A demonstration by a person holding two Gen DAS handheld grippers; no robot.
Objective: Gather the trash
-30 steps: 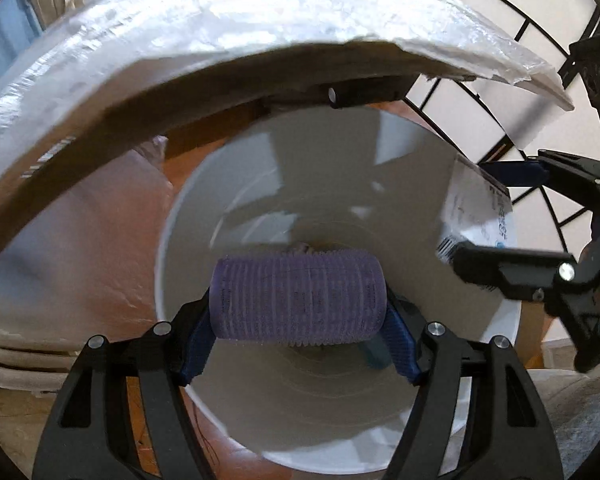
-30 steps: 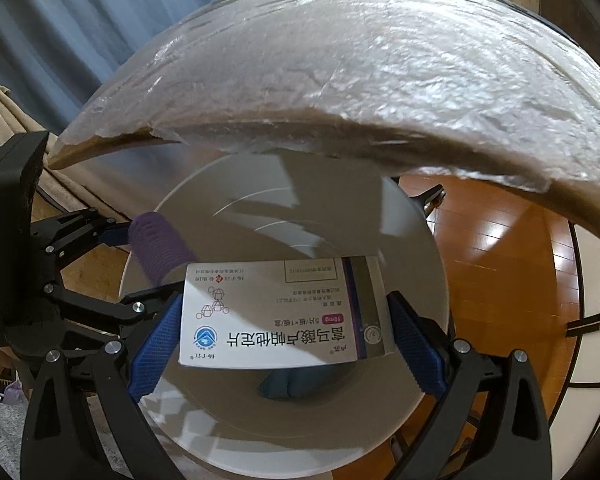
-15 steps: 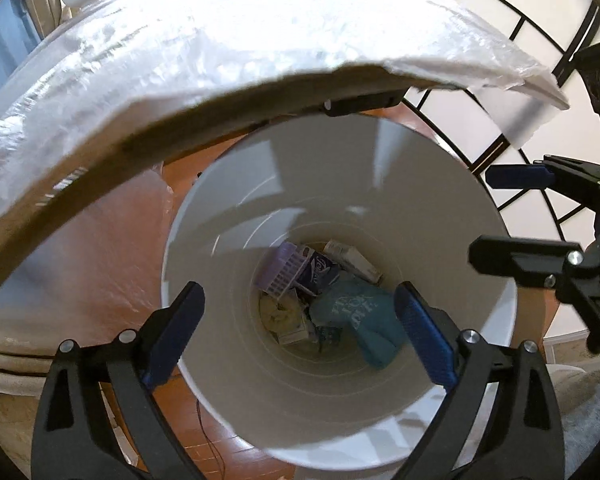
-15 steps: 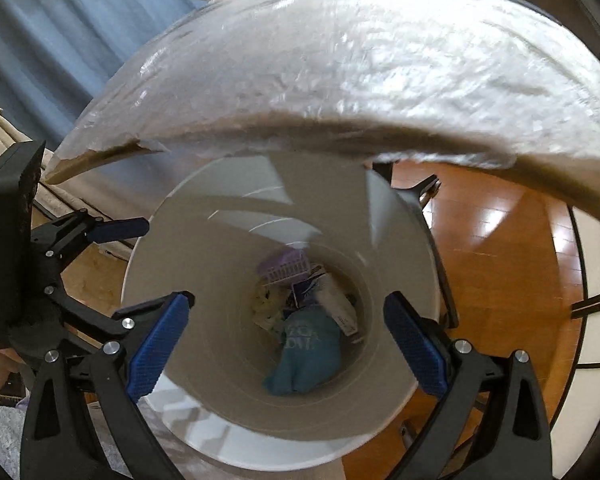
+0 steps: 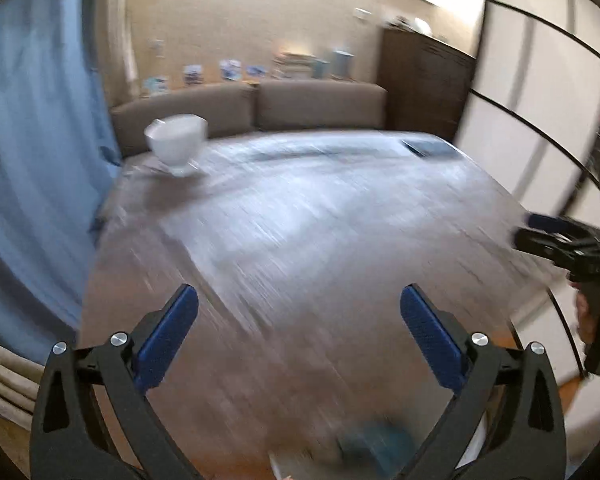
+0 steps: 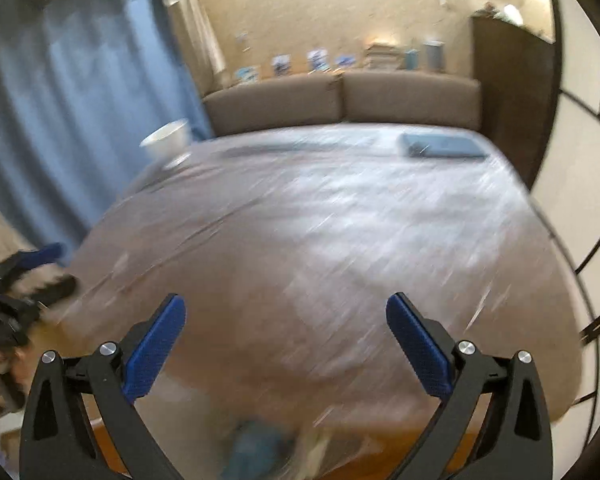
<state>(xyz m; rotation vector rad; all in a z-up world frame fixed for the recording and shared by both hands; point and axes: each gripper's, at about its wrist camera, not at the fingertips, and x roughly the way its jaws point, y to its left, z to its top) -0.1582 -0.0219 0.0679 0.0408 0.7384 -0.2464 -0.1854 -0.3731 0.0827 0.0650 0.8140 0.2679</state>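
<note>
Motion blur covers both views. My left gripper [image 5: 298, 300] hangs over the near part of the plastic-covered table [image 5: 300, 232], its jaws opening wide with nothing between them. My right gripper [image 6: 285, 300] is open and empty over the same table [image 6: 320, 240]. Each gripper shows at the edge of the other's view: the right gripper [image 5: 560, 236] at the right, the left gripper [image 6: 39, 264] at the left. A blurred teal piece of trash [image 5: 376, 444] [image 6: 255, 452] shows at the bottom edge, below the table's near rim; the bin around it is barely visible.
A white bowl [image 5: 175, 148] [image 6: 167, 140] stands at the table's far left corner. A flat dark blue object [image 5: 428, 148] [image 6: 440, 146] lies at the far right. Behind are a brown sofa [image 5: 259, 108], a blue curtain [image 5: 27, 160] at left and a dark cabinet [image 5: 424, 80].
The purple roller and the medicine box left the jaws and dropped into the white bin. Both grippers then rose from over the bin to above the tabletop.
</note>
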